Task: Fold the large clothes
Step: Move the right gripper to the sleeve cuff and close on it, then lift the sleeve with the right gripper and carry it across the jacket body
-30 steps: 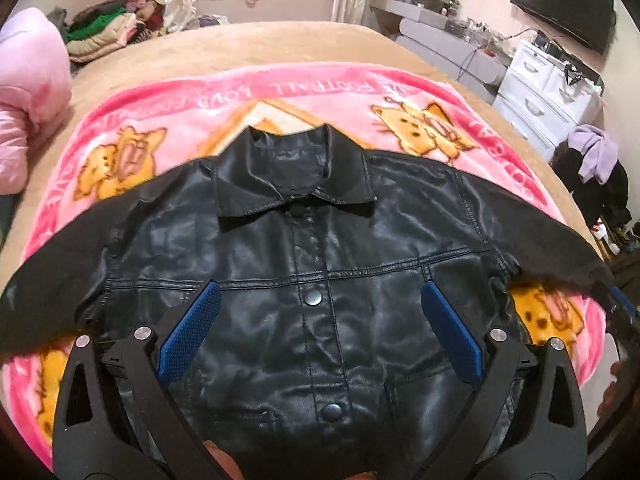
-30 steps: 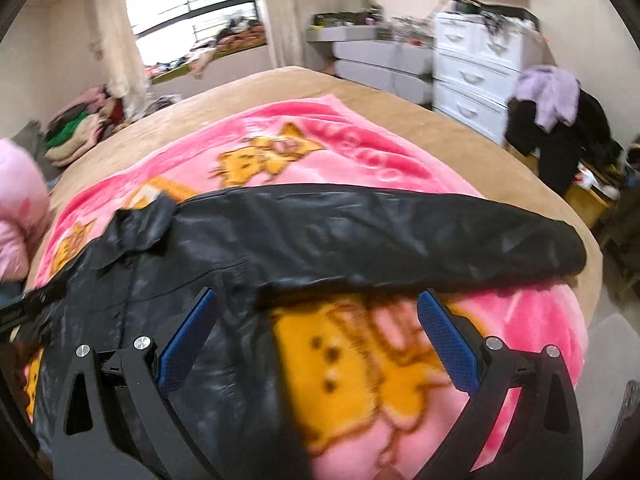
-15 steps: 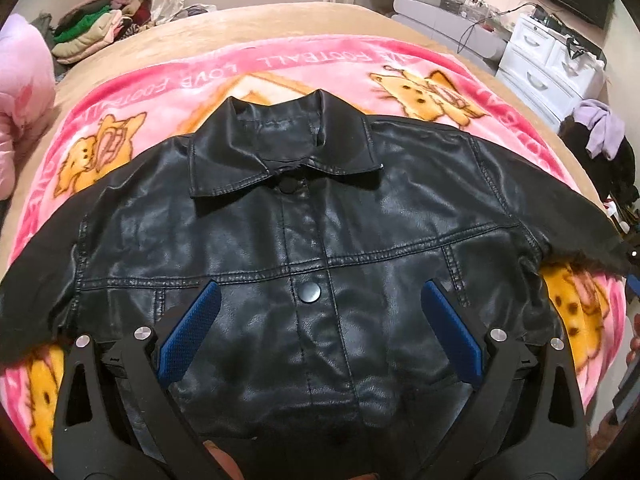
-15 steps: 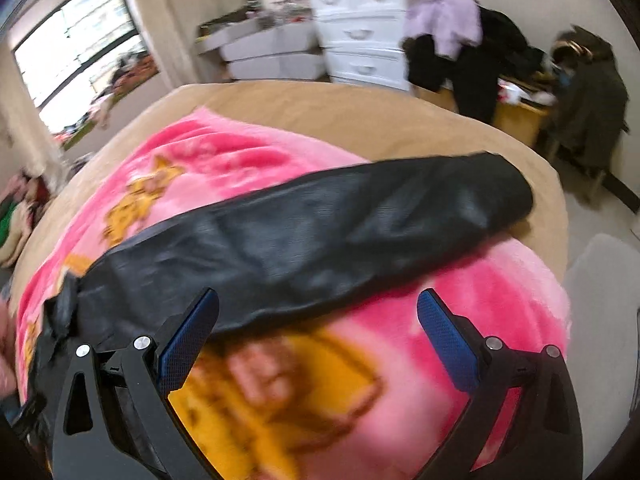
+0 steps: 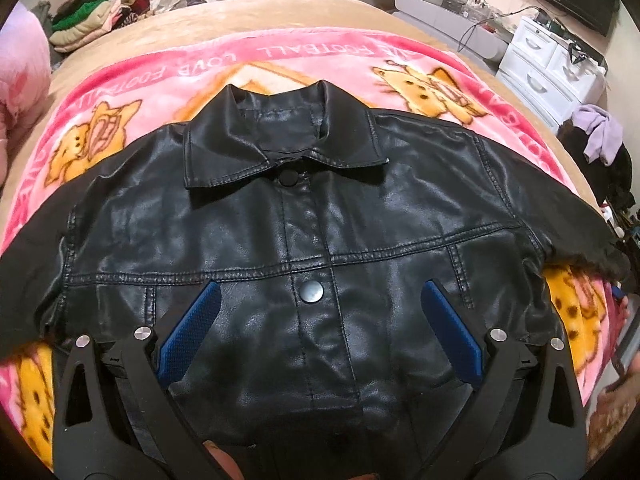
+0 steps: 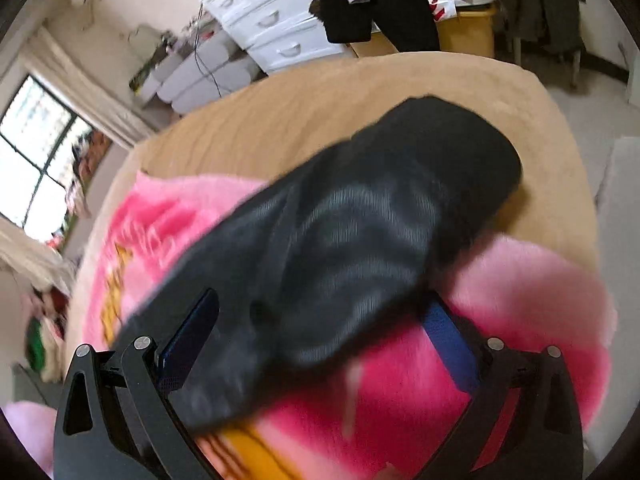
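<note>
On the pink blanket [image 5: 280, 52] the black jacket [image 5: 320, 220] lies flat, front up. Its right sleeve [image 6: 360, 220] runs far-right between the right gripper [image 6: 320, 344] jaws, spread, unclamped. Left gripper [image 5: 320, 316] spread over the chest.

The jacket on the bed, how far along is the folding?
Done: the jacket lies flat, front up and snapped shut, on the pink blanket, both sleeves spread out.
In hand: the right gripper, open, is at the sleeve; the left gripper, open, hangs over the chest.
Left: no fold shows yet, so sleeves and body all remain.
</note>
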Demonstrator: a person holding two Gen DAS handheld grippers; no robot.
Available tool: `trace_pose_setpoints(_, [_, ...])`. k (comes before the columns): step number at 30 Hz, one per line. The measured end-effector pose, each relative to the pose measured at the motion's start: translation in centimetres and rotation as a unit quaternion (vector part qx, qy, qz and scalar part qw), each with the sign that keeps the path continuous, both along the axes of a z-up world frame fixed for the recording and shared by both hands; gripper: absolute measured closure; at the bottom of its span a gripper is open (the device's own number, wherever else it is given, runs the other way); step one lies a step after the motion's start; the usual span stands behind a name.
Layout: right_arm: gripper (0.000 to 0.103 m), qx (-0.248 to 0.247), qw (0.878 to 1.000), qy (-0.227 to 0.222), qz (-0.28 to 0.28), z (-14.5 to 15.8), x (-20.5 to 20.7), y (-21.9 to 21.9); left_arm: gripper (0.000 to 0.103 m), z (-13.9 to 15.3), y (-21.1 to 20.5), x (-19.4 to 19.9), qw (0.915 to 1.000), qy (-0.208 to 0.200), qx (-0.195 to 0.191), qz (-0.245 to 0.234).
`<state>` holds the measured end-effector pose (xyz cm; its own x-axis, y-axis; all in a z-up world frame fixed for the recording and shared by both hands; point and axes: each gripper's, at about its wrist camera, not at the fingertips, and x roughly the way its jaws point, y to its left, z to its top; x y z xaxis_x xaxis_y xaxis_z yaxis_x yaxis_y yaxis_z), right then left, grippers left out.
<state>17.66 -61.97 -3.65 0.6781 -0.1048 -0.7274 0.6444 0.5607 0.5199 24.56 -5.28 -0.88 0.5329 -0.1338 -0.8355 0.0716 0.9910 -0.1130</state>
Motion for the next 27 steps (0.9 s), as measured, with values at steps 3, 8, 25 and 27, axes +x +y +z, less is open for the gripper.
trace_pose_setpoints(3, [0.004, 0.029, 0.999, -0.016, -0.019, -0.4, 0.4, -1.4, 0.009, 0.3, 0.5, 0.1, 0.9999, -0.002, -0.014, 0.002])
trace_pose_setpoints(8, [0.048, 0.016, 0.998, -0.050, -0.017, 0.8, 0.8, -2.1, 0.009, 1.0, 1.1, 0.1, 0.9996, -0.009, -0.026, 0.007])
trace_pose_setpoints(25, [0.093, -0.124, 0.964, -0.180, 0.154, 13.4, 2.9, 5.5, 0.009, 2.8, 4.0, -0.3, 0.9959, 0.004, -0.086, 0.028])
trace_pose_setpoints(27, [0.093, -0.149, 0.951, -0.196, 0.189, 15.4, 3.5, 8.1, 0.009, 3.2, 4.5, -0.4, 0.9956, 0.003, -0.088, 0.030])
